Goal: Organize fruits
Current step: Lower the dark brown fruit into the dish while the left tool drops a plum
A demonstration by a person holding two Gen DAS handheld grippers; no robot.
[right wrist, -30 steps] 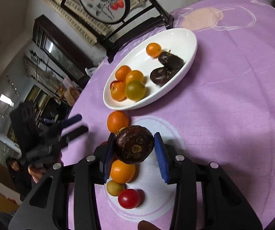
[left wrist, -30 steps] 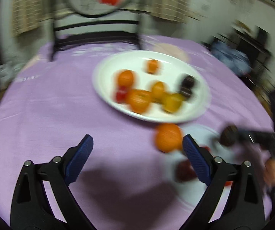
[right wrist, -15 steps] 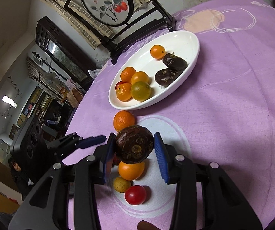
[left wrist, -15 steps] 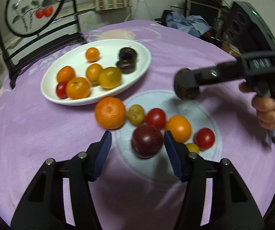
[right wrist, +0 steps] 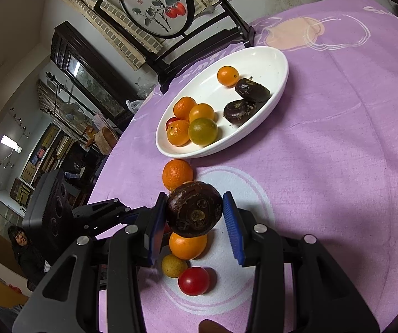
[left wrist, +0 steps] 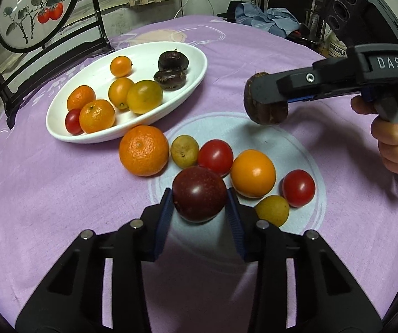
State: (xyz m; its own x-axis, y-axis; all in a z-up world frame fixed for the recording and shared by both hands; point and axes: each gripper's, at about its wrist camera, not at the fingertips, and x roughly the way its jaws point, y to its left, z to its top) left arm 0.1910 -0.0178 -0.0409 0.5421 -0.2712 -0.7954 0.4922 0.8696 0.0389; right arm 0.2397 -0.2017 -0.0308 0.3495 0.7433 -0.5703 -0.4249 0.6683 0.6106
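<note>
My left gripper [left wrist: 199, 204] is closing on a dark red plum [left wrist: 200, 191], and its blue pads touch the plum's two sides on the purple cloth. Loose fruit lies around it: a mandarin [left wrist: 143, 151], a greenish fruit [left wrist: 184, 151], two red tomatoes [left wrist: 215, 156], an orange [left wrist: 253, 173] and a small yellow fruit [left wrist: 272, 211]. My right gripper [right wrist: 194, 211] is shut on a dark brown round fruit [right wrist: 194, 208] held above the cloth, to the right of the pile in the left wrist view. The white dish [left wrist: 60, 130] holds several oranges, a tomato and two dark fruits.
A black chair with a round painted panel [left wrist: 29, 8] stands behind the table. A hand [left wrist: 396, 141] grips the right gripper's handle at the right edge. A person [right wrist: 21, 241] sits in the room beyond the table. Bare purple cloth [right wrist: 351, 152] lies to the dish's right.
The left gripper swung from facing the dish down over the loose fruit and narrowed its jaws from wide apart onto the plum. The right gripper kept still with the dark brown fruit.
</note>
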